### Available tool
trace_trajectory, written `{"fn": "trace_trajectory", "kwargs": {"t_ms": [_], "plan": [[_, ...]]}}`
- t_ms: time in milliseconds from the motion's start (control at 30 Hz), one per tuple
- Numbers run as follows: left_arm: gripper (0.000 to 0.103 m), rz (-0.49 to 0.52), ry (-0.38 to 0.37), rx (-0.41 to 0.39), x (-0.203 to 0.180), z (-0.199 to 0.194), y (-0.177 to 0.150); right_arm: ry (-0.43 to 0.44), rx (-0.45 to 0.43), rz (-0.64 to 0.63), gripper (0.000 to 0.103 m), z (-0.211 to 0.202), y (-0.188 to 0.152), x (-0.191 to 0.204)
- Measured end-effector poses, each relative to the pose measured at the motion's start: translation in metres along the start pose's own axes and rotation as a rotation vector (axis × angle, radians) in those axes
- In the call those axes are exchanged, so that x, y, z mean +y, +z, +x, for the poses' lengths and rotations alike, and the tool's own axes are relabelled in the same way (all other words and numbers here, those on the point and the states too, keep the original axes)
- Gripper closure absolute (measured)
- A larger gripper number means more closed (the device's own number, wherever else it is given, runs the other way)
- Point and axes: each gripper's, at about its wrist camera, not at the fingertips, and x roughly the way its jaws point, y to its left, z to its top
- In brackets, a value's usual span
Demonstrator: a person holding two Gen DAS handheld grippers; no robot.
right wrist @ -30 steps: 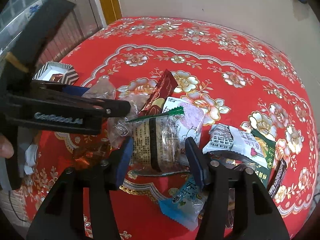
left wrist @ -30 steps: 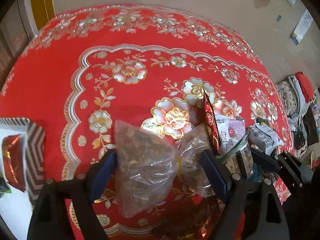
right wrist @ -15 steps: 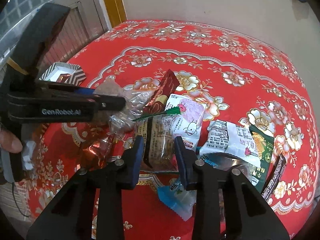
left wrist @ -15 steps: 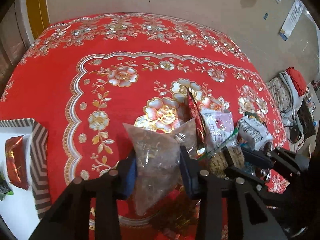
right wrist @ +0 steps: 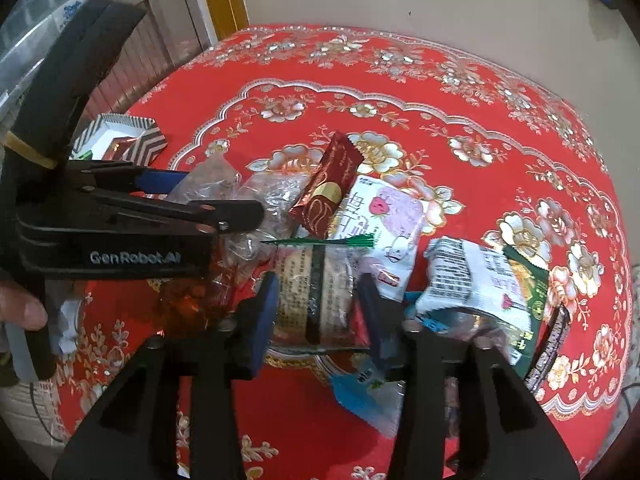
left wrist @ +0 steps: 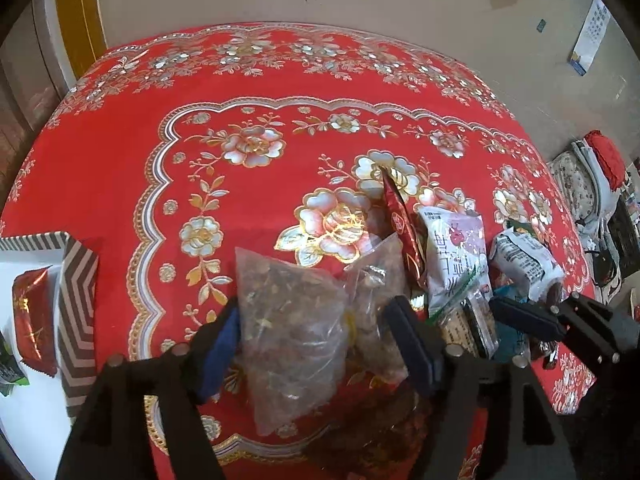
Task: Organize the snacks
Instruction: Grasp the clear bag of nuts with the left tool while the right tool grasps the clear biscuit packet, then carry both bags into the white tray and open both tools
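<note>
Far left: striped tray (left wrist: 78,304) at the table edge, red foil packet (left wrist: 34,320) already inside.

Next over: left gripper (left wrist: 316,344), jaws spread wide around clear bag (left wrist: 292,332) of brown crumbly snack. Blue pad just touching the bag's left side, other pad against the small lobe past the yellow tie. Not squeezed flat, so reads as released rather than pinched. Bag lying on red floral tablecloth (left wrist: 120,160), near edge, left end of the pile.

Handling guess: light, floppy, slick film, contents crushable. Best taken at the tied neck or with a gentle squeeze across the full body; likely to sag and slide otherwise.

Middle of pile: red stick packet (right wrist: 328,188) propped tilted on white-pink packet (right wrist: 380,216).

In front of those: biscuit packet (right wrist: 316,292), clear wrap, green crimped top, between the pads of right gripper (right wrist: 318,316). Pads close on both long edges; real pinch or plain contact, cannot tell. Probably stiffer than the bag, brittle inside, so hold across the width, mild force.

Right: white-green packet (right wrist: 480,284) resting beside it, blue wrapper (right wrist: 360,392) half under the pile.
</note>
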Motion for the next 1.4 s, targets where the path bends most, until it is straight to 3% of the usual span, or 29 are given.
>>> {"fn": "trace_trajectory", "kwargs": {"t_ms": [100, 267, 333, 433, 767, 1033, 1400], "plan": [[0.020, 0.002, 0.004, -0.001, -0.002, 0.004, -0.001, -0.019, 0.020, -0.020, 0.050, 0.010, 0.001, 0.009], [0.020, 0.040, 0.024, -0.003, -0.008, 0.006, -0.002, -0.059, 0.034, -0.040, 0.053, 0.018, 0.000, 0.013], [0.037, 0.046, 0.013, -0.016, -0.005, 0.002, -0.004, -0.048, 0.022, -0.033, 0.054, 0.014, -0.002, 0.009], [0.050, 0.021, -0.033, -0.011, 0.004, -0.005, -0.004, -0.032, 0.016, -0.026, 0.054, 0.008, -0.007, 0.004], [0.055, -0.050, -0.047, -0.062, 0.034, -0.050, -0.016, 0.051, -0.070, 0.052, 0.054, -0.031, -0.004, 0.002], [0.055, -0.109, -0.007, -0.118, 0.060, -0.090, -0.029, 0.110, -0.114, -0.007, 0.054, -0.045, 0.013, 0.040], [0.055, -0.256, 0.111, -0.139, 0.147, -0.132, -0.074, 0.248, -0.119, -0.155, 0.054, -0.032, 0.045, 0.134]]}}
